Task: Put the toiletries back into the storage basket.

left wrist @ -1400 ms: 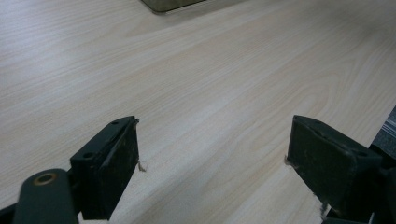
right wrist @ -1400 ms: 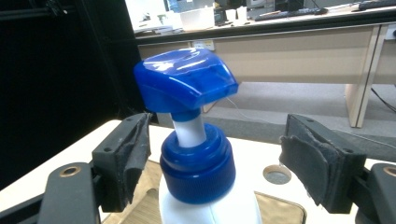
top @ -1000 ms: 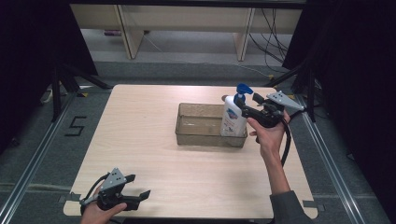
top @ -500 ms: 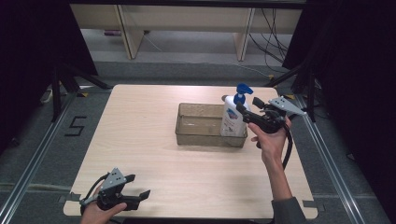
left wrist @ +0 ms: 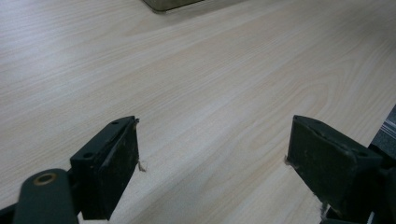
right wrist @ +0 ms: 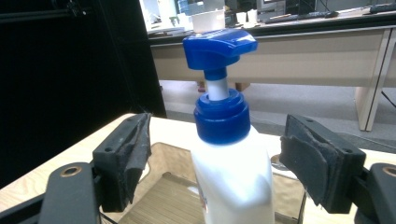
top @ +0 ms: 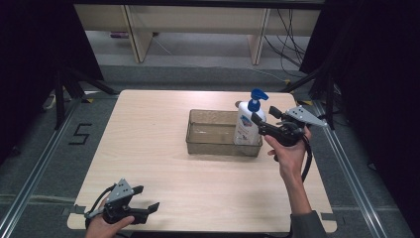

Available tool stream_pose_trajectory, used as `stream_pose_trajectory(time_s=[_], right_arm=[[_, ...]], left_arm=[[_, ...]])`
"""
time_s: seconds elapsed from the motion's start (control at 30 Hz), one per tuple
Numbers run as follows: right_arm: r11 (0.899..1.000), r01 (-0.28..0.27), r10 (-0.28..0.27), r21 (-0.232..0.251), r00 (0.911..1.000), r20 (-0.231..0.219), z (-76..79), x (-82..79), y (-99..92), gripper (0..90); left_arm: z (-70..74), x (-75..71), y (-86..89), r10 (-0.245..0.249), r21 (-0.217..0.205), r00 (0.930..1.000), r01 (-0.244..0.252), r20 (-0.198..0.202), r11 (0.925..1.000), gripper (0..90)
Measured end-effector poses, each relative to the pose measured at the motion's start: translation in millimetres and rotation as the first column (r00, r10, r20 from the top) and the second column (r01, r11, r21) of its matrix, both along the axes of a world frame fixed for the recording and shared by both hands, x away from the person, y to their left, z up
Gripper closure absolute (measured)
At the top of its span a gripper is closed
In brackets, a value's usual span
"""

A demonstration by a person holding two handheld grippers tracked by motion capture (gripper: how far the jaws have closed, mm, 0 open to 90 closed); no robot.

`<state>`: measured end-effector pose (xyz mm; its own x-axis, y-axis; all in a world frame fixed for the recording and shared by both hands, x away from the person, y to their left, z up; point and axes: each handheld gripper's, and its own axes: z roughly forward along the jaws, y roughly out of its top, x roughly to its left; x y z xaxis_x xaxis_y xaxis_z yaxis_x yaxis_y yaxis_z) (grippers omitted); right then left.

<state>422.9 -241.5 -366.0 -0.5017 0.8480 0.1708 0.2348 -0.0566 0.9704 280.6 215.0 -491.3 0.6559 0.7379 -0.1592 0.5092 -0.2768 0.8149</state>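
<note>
the white pump bottle (top: 246,124) with its blue pump head stands upright in the right end of the clear plastic tray (top: 210,141), which sits right of the middle of the counter (top: 163,163). from the right tool's own camera the bottle (right wrist: 233,182) rises between the two black jaws, with a gap of air on either side, so the pads are spread around it and not pressing on it.

your right tool (top: 270,121) is held level at the bottle's shoulder, pointing left across the tray's right end; your right hand (top: 289,151) grips it from below, forearm running up from the near edge.

your left tool (top: 147,199) rests low at the near left corner, jaws spread with bare wood between them.

the counter is pale wood grain. around it lie grey floor, dark curtains at both sides, and light wooden desks (top: 198,20) at the back.
</note>
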Motion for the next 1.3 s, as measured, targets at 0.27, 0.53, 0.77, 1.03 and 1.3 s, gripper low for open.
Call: stream_pose_trajectory(time_s=[0.27, 0.53, 0.77, 1.03, 1.3], right_arm=[[1.000, 0.004, -0.004, -0.010, 0.9999, -0.010, 0.2, -4.7, 1.9, 24.4], [1.000, -0.005, 0.005, -0.019, 1.0000, 0.000, 1.4, -10.1, 1.3, 22.9], [1.000, -0.018, 0.018, -0.009, 0.9998, -0.005, 2.9, -14.9, 4.8, 23.1], [0.999, -0.036, 0.036, -0.003, 0.9994, 0.000, 1.8, -18.9, 9.9, 23.2], [0.999, -0.048, 0.048, -0.017, 0.9988, -0.008, 2.8, -27.6, 12.9, 23.3]], left_arm=[[0.3, -0.4, 0.0, 0.002, 0.001, 1.0000, -0.002, -0.002, 1.0000, 16.0], [-0.2, -0.4, -0.7, 0.000, -0.014, 1.0000, 0.000, 0.004, 0.9999, 16.0], [-0.1, -0.6, -0.7, 0.001, -0.014, 1.0000, -0.001, 0.004, 0.9999, 16.0], [0.3, -0.9, -0.5, 0.003, -0.009, 1.0000, -0.003, 0.001, 1.0000, 16.0], [-0.4, -1.1, -1.2, 0.007, -0.013, 0.9999, -0.007, 0.014, 0.9999, 16.0]])
